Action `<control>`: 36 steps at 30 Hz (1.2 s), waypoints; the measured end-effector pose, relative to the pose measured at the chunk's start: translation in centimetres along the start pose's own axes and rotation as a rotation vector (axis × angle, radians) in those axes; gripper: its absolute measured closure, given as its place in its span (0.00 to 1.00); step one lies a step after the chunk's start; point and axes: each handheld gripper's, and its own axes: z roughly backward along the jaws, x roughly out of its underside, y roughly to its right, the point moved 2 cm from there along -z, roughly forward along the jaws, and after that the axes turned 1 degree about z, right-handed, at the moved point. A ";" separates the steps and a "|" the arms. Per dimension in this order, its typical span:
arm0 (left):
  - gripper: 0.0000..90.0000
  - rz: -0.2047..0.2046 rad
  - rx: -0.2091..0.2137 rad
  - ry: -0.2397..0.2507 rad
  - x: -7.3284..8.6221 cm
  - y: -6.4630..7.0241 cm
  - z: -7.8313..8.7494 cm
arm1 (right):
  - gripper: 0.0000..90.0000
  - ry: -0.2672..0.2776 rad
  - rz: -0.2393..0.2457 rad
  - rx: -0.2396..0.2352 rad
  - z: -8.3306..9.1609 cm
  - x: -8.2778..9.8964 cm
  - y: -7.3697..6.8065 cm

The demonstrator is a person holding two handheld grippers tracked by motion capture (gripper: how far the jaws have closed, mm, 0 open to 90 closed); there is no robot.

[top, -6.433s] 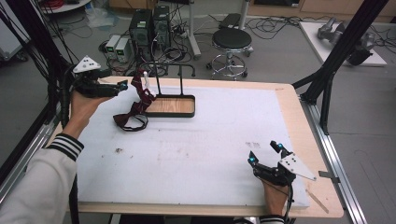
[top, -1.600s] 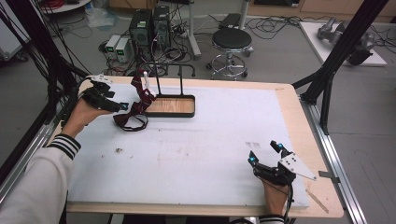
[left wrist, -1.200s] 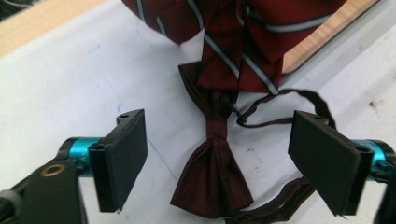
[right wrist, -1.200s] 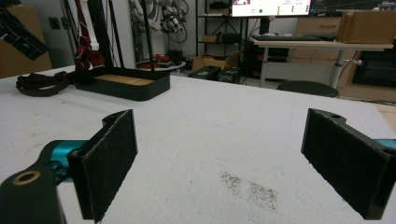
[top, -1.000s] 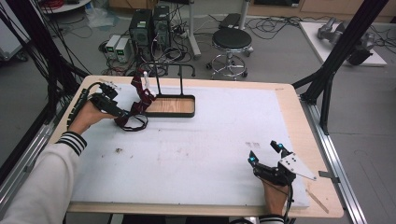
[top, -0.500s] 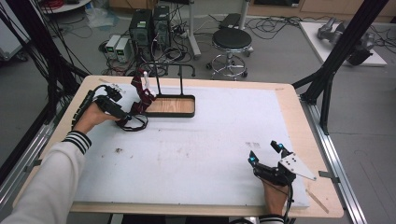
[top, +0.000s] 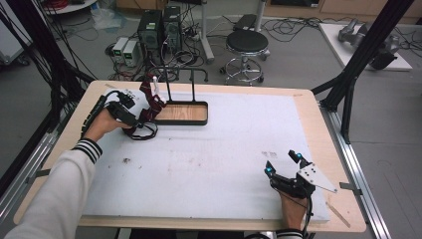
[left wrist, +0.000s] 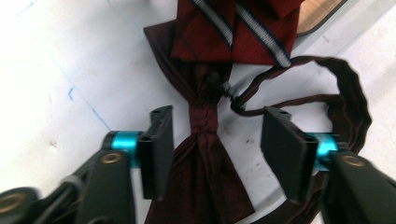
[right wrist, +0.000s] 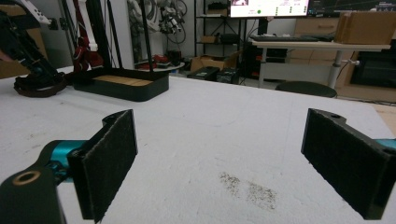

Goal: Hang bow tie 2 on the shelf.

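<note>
A dark red bow tie (left wrist: 204, 123) lies on the white table beside the rack's tray, its thin strap (left wrist: 345, 93) looping to the right. My left gripper (left wrist: 219, 144) is open, with one jaw on each side of the bow tie's knot and a gap on both sides. In the high view the left gripper (top: 124, 112) sits low over the bow tie (top: 143, 128) at the table's far left. A striped red tie (left wrist: 233, 28) hangs just beyond from the rack. My right gripper (top: 281, 163) stands open near the front right edge, with nothing between its jaws (right wrist: 219, 158).
A black rack with two uprights and a wood-lined tray (top: 181, 113) stands at the back left, right beside the bow tie. The white mat (top: 224, 149) covers most of the table. A stool (top: 247, 42) and computers stand beyond the far edge.
My left gripper has swung from the table's left edge rightward and down onto the bow tie, its jaws now straddling the knot. The right gripper has stayed still.
</note>
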 end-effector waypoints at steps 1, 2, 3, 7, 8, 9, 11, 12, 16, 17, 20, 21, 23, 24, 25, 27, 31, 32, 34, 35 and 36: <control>0.52 0.001 -0.004 -0.005 -0.1 0.1 0.0 | 0.11 0.000 -0.001 0.000 0.0 0.0 0.0; 0.52 0.001 -0.008 -0.006 -0.1 0.0 -0.1 | 0.11 0.000 -0.002 0.000 0.0 0.0 0.0; 0.52 0.003 -0.008 -0.008 -0.2 0.0 -0.1 | 0.11 0.000 -0.003 -0.001 0.0 0.0 0.0; 0.52 0.010 -0.013 -0.025 0.0 -0.2 -0.2 | 0.11 0.000 -0.003 -0.001 0.0 0.0 0.0; 0.52 0.013 -0.015 -0.028 0.1 -0.2 -0.2 | 0.11 0.000 -0.003 -0.001 0.0 0.0 0.0; 0.53 0.013 -0.014 -0.032 0.1 -0.3 -0.2 | 0.11 0.000 -0.003 -0.002 0.0 0.0 0.0; 0.55 0.014 -0.017 -0.034 0.1 -0.4 -0.2 | 0.11 0.000 -0.002 -0.002 0.0 0.0 0.0; 0.56 0.020 -0.018 -0.034 0.1 -0.4 -0.3 | 0.11 0.001 -0.003 -0.002 0.0 0.0 0.0; 0.59 0.024 -0.016 -0.046 0.2 -0.4 -0.5 | 0.11 0.001 -0.003 -0.002 0.0 0.0 0.0; 0.59 0.029 -0.010 -0.043 0.2 -0.4 -0.5 | 0.11 0.001 -0.001 -0.001 0.0 0.0 0.0; 0.51 0.037 0.010 -0.034 0.2 -0.5 -0.4 | 0.11 0.000 -0.003 -0.002 0.0 0.0 0.0; 0.49 0.037 0.013 -0.034 0.3 -0.6 -0.4 | 0.11 0.001 -0.002 -0.002 0.0 0.0 0.0; 0.48 0.033 0.012 -0.034 0.3 -0.6 -0.3 | 0.11 0.001 0.000 -0.001 0.0 0.0 0.0; 0.47 0.032 0.012 -0.035 0.4 -0.6 -0.3 | 0.11 0.000 -0.001 0.000 0.0 0.0 0.0; 0.47 0.032 0.012 -0.035 0.4 -0.6 -0.3 | 0.11 -0.001 0.000 -0.001 0.0 0.0 0.0; 0.46 0.019 0.020 -0.036 0.4 -0.6 -0.4 | 0.11 -0.002 0.000 -0.001 0.0 0.0 0.0; 0.46 0.010 0.014 -0.051 0.3 -0.5 -0.7 | 0.11 -0.003 -0.002 -0.001 0.0 0.0 0.0; 0.48 0.010 0.014 -0.051 0.3 -0.5 -0.7 | 0.11 -0.002 0.000 -0.001 0.0 0.0 0.0; 0.51 0.008 0.007 -0.061 0.4 -0.4 -0.9 | 0.11 -0.002 -0.001 -0.001 0.0 0.0 0.0; 0.53 0.003 0.004 -0.065 0.4 -0.4 -0.9 | 0.11 -0.002 0.000 -0.001 0.0 0.0 0.0; 0.54 0.003 0.004 -0.065 0.4 -0.4 -0.9 | 0.11 -0.001 -0.002 -0.001 0.0 0.0 0.0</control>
